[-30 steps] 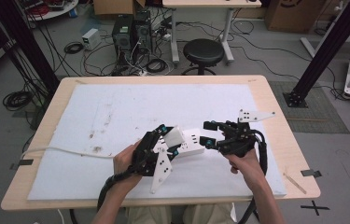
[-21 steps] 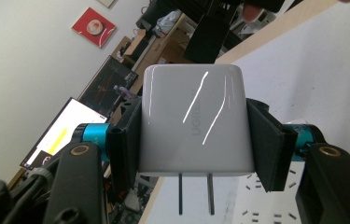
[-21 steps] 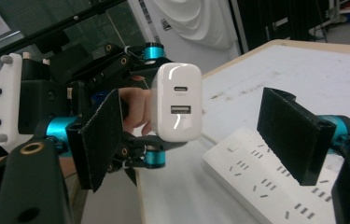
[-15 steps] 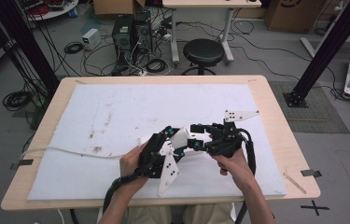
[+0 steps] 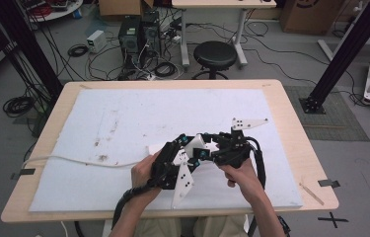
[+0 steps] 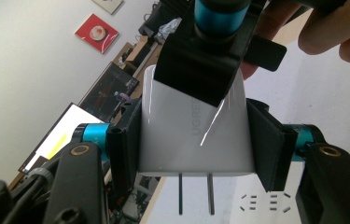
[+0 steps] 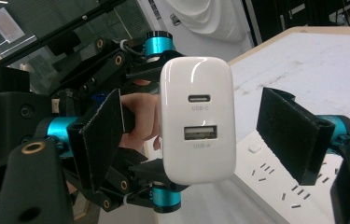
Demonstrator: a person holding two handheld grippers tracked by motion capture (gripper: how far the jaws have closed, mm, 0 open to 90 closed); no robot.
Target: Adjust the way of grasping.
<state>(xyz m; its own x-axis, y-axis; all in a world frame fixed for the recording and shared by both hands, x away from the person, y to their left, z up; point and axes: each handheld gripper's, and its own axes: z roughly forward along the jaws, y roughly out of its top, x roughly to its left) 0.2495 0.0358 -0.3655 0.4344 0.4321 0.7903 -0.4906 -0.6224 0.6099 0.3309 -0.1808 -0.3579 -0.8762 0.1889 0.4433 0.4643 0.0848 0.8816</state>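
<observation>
Left gripper is clamped on the white charger, held off the table, prongs bare. Right gripper stands spread around its port end, pads not touching. Handover looks half done; power strip lies just below, plugging in probably remains.

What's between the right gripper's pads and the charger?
Nothing visible. In the right gripper view the white charger sits between the right gripper's open pads, with clear gaps on both sides. The left gripper is shut on the charger's other pair of sides, clear of the right pads' path.
</observation>
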